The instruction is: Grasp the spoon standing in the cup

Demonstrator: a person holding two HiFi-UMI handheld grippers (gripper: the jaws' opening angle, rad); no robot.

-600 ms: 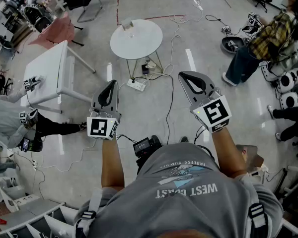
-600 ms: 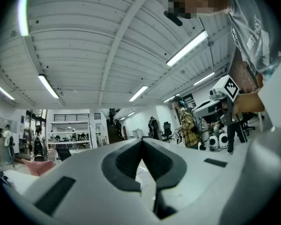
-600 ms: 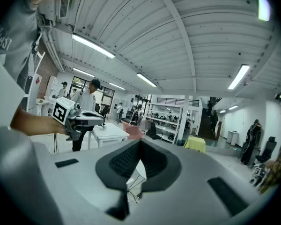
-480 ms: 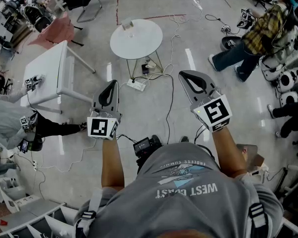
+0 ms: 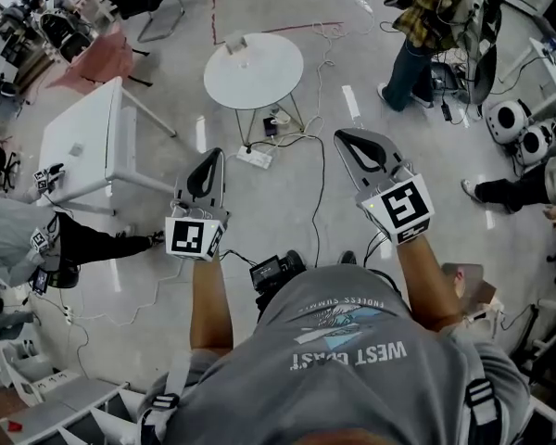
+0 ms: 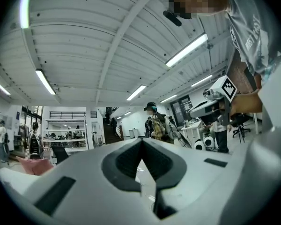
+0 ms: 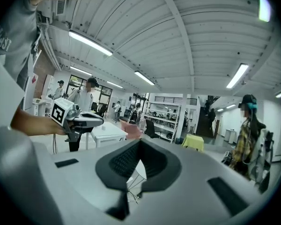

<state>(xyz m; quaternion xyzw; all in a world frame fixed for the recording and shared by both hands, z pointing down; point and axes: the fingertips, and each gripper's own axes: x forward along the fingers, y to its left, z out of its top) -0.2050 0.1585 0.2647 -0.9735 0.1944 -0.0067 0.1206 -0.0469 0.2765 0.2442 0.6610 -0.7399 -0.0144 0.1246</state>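
A round white table stands on the floor ahead of me. On its far side sit a small pale cup-like thing and a small white box; no spoon can be made out at this size. My left gripper is held in the air, well short of the table, with its jaws shut and empty. My right gripper is at the same height to the right, also shut on nothing. The left gripper and the right gripper both point level across the room.
A square white table stands at the left, with a pink chair behind it. Cables and a power strip lie under the round table. A person in a plaid shirt stands at the upper right. Round white devices sit at the right.
The person in the plaid shirt has walked from the right edge toward the top of the view. Both grippers stay where they were, still shut.
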